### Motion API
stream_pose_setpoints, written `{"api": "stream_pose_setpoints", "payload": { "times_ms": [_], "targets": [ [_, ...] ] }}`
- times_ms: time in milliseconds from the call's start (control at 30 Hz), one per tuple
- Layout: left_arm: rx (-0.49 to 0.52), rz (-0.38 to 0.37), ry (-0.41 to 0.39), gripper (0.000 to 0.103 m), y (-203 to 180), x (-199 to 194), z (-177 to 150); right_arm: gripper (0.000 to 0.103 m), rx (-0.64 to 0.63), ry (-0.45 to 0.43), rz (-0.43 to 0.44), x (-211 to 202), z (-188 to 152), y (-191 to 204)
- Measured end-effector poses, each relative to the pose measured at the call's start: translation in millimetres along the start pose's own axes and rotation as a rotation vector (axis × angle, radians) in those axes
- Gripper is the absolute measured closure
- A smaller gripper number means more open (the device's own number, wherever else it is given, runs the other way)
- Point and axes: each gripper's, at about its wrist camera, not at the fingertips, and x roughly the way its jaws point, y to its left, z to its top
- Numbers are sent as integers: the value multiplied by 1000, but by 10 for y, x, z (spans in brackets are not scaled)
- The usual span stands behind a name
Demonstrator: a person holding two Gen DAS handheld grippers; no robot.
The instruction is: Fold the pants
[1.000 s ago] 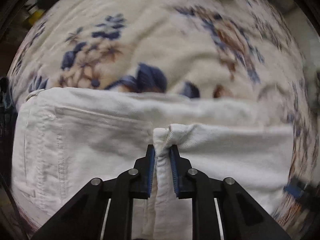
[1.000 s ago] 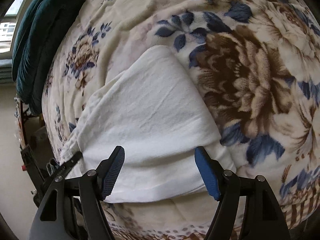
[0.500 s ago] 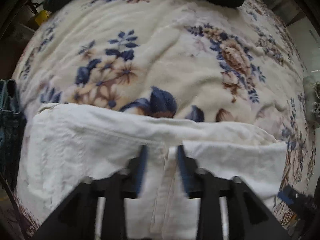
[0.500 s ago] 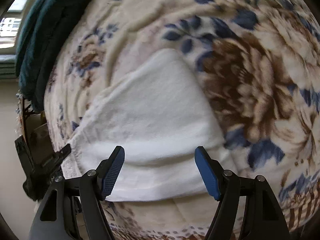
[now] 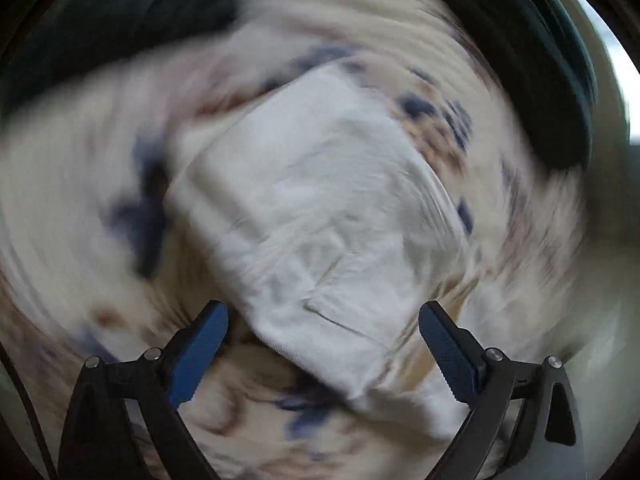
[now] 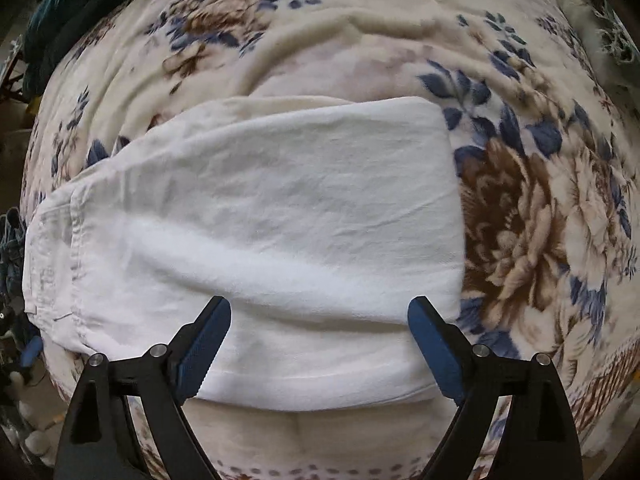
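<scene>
The white pants lie folded into a compact rectangle on the floral blanket. In the right wrist view they fill the middle, waistband end at the left. My right gripper is open and empty, just above the near edge of the fold. In the blurred left wrist view the folded pants lie diagonally. My left gripper is open and empty, its fingers on either side of the pants' near corner.
A dark teal cushion or bedding lies at the blanket's far left edge; it also shows as a dark band in the left wrist view. Denim clothing and clutter sit off the bed's left side.
My left gripper has let go of the pants' edge, opened wide and swung away fast; its view is blurred. My right gripper stays open and its view has turned across the pants.
</scene>
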Motion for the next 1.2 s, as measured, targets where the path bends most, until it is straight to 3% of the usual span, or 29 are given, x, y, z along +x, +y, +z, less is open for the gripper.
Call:
{"api": "stream_pose_setpoints", "payload": {
  "times_ms": [33, 100, 200, 267, 400, 433, 500, 633, 700, 900, 1200],
  "targets": [
    [-146, -89, -2, 5, 240, 68, 8, 10, 9, 9, 12, 15, -12, 13],
    [-358, -197, 4, 6, 597, 284, -5, 10, 19, 23, 31, 38, -26, 34],
    [-462, -255, -13, 7, 814, 538, 20, 10, 16, 51, 34, 90, -53, 77],
    [-449, -239, -36, 7, 749, 578, 65, 10, 4, 62, 27, 126, -67, 107],
    [-308, -224, -117, 12, 336, 481, 174, 10, -24, 87, -4, 257, -122, 149],
    [-278, -205, -135, 19, 266, 474, 197, 10, -27, 87, -10, 275, -135, 149],
    [-234, -171, -159, 48, 205, 509, 273, 10, -24, 86, -14, 299, -157, 145],
    [-168, -153, -166, 67, 107, 546, 292, 10, -18, 92, -11, 352, -196, 58],
    [-37, -107, -195, 80, -123, 383, 228, 10, -13, 86, -15, 360, -187, 80],
    [290, -74, -280, 85, -892, -150, -249, 10, -33, 68, -38, 390, -129, 121],
    [559, -82, -320, 86, -1823, -395, -1182, 10, -11, 56, 85, 234, -203, -344]
  ]
}}
